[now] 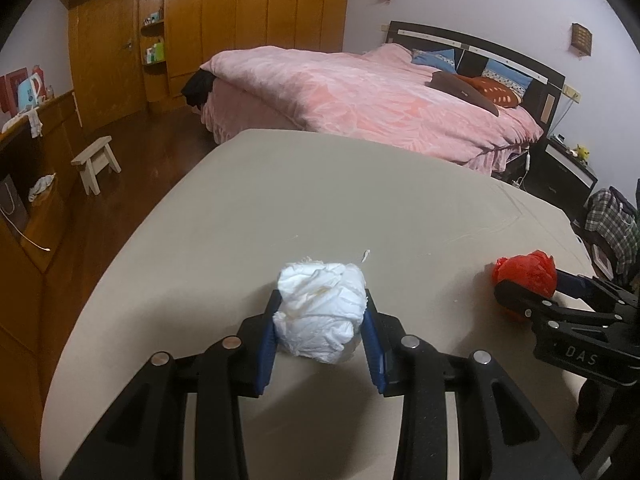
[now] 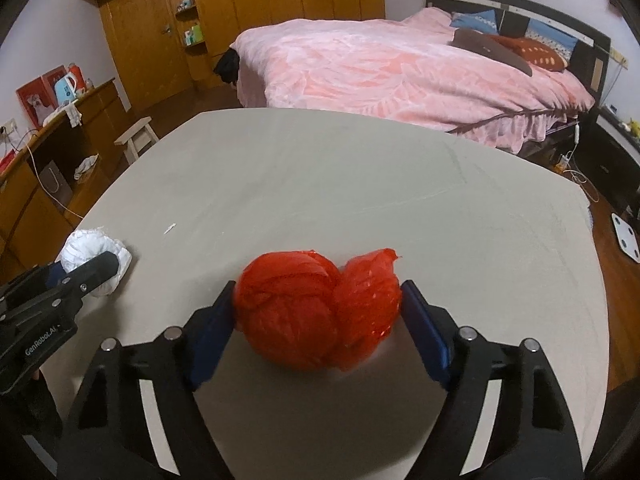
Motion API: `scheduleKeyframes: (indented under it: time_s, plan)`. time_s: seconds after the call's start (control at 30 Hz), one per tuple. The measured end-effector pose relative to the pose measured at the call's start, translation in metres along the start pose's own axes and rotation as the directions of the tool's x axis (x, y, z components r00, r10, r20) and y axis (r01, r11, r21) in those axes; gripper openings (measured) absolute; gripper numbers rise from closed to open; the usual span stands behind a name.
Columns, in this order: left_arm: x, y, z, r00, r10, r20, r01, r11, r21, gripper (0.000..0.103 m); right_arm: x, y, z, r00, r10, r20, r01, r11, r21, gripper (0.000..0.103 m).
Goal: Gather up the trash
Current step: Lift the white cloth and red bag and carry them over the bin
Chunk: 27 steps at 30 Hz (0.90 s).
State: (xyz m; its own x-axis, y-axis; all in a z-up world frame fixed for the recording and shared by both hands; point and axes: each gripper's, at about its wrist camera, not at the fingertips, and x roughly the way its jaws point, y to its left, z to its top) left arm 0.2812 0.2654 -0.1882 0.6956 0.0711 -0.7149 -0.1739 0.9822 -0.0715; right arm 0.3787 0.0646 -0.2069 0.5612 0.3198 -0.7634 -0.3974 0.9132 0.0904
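White paper wad [image 1: 320, 316]: sitting on the counter [image 1: 280, 200], being clenched by the left claw [image 1: 322, 330].
Red bag ball [image 2: 316, 312]: lying between the right claw's [image 2: 318, 320] blue pads [image 2: 424, 336], left one touching, right one just beside, not gripping.

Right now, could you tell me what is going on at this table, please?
A person is collecting trash with a handheld gripper in each hand. The left gripper is clamped on a crumpled white tissue wad resting on the beige table. The right gripper straddles a balled-up red plastic bag; one of its blue fingers looks just clear of the bag. Both items are still on the table.
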Motion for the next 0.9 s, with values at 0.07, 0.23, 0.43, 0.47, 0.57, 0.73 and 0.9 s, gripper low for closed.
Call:
scheduleKeyframes:
  time_s: [0.07,0.23,0.43,0.47,0.57,0.73,0.9]
  plan:
    - [0.000,0.000,0.000,1.000,0.000,-0.001,0.000,1.000,0.000,0.038,0.000,0.000,0.000,1.000,0.009,-0.002,-0.009,1.000,-0.003,0.069]
    - [0.000,0.000,0.000,1.000,-0.001,0.001,0.001,1.000,-0.001,0.038,-0.002,0.001,0.000,1.000,0.030,0.005,-0.030,1.000,-0.007,0.058]
    - [-0.007,-0.003,0.001,1.000,-0.001,0.014,0.001,1.000,0.001,0.038,-0.014,-0.001,0.000,0.999,0.030,0.036,-0.030,1.000,0.001,0.058]
    - [-0.008,-0.004,0.001,1.000,-0.002,0.017,0.002,1.000,0.002,0.038,-0.016,-0.002,0.000,0.999,0.029,0.040,-0.029,1.000,0.002,0.058]
    - [-0.016,-0.010,0.004,0.999,-0.001,0.035,0.000,1.000,0.007,0.038,-0.025,-0.005,0.001,0.998,0.029,0.055,-0.029,1.000,0.010,0.058]
    - [-0.029,-0.024,0.009,0.998,-0.016,0.057,0.015,1.000,0.025,0.038,-0.044,-0.010,0.003,0.996,0.027,0.084,-0.028,1.000,0.013,0.058]
    - [-0.043,-0.038,0.009,0.997,-0.038,0.074,0.035,0.999,0.039,0.038,-0.067,-0.017,0.002,0.993,0.025,0.115,-0.027,0.999,0.019,0.058]
